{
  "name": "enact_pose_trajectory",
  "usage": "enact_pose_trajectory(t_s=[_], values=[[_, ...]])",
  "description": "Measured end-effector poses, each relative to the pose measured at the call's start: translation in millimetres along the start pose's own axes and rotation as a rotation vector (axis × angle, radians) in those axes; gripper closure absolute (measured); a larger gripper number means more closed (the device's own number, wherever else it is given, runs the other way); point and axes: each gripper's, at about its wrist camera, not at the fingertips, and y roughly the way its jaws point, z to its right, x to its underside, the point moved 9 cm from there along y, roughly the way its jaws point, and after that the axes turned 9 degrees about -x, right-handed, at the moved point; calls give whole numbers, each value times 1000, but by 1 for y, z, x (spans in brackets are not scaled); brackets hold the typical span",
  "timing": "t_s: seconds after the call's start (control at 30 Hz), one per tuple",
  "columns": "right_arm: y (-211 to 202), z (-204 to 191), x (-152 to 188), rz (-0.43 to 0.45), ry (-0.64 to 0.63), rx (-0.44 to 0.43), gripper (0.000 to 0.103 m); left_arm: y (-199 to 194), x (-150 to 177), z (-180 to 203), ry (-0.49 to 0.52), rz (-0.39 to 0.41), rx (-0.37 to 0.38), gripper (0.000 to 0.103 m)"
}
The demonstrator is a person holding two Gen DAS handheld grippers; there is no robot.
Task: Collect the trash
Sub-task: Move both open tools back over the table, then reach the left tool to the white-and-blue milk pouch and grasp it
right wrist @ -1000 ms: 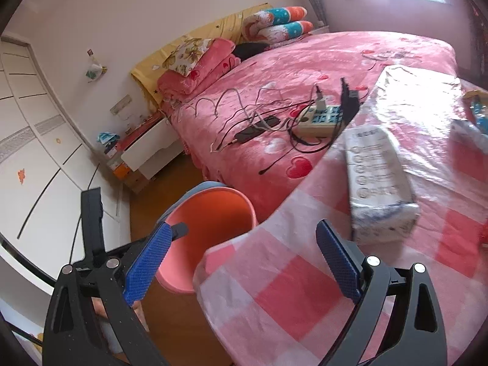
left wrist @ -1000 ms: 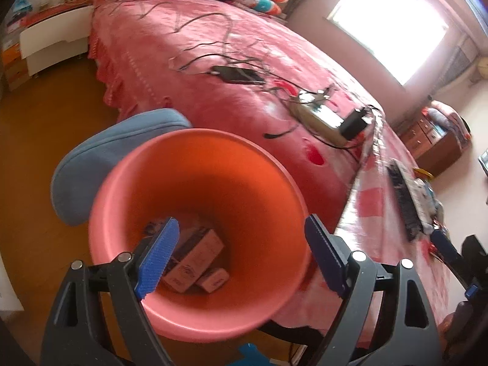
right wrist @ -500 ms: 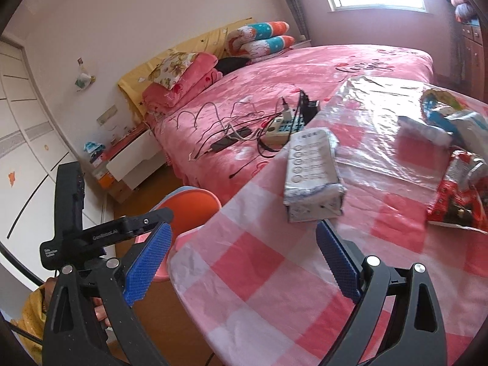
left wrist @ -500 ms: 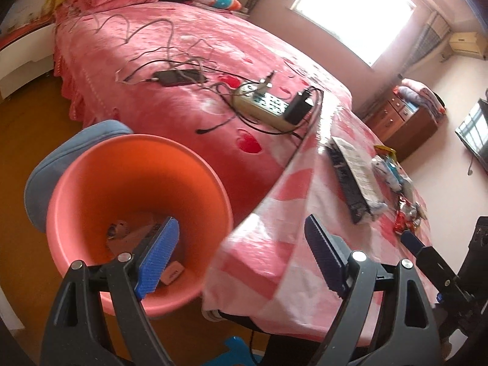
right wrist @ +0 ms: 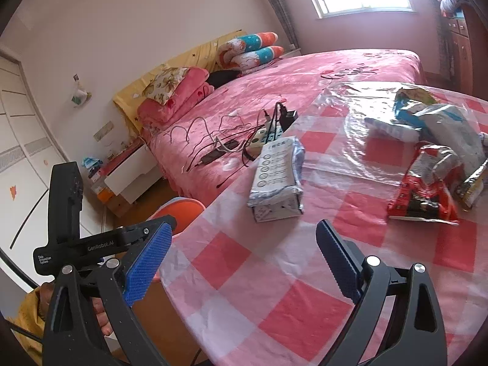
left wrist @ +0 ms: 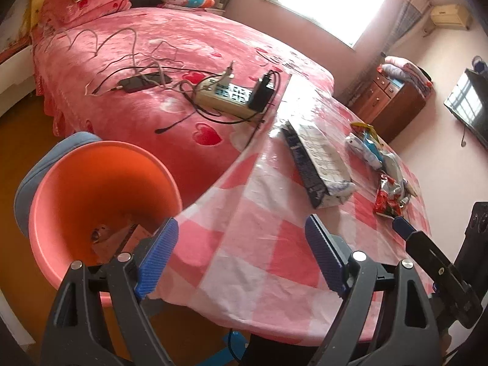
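The bin [left wrist: 100,189] looks like smooth orange plastic, a bit glossy inside. Table [right wrist: 305,289] has a checked cloth with clear shiny film [right wrist: 350,122] over part. Wrappers [right wrist: 424,189] are crinkly foil; bed [left wrist: 183,45] cover is fuzzy fleece. Tongs' pads [left wrist: 158,256] are ribbed blue.

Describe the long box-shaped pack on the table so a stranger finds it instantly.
Start at the table with the pink checked cloth beside the bed. The long pack lies alone near the bed-side edge. Unlike the crumpled snack wrappers heaped farther along, it is a neat white-and-silver block with printed circles.
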Motion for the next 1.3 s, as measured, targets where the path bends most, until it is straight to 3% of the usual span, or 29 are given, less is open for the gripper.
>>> enact_pose_trajectory(t_s=[0.67, 1.07, 1.3], values=[[-66, 64, -20, 139, 101, 61, 9, -3, 6, 86, 149, 4, 36, 17], [-129, 160, -31, 289, 322, 151, 9, 8, -6, 183, 282, 9, 137, 17], [-145, 208, -35, 308, 366, 229, 9, 40, -26, 231, 262, -30, 197, 17]])
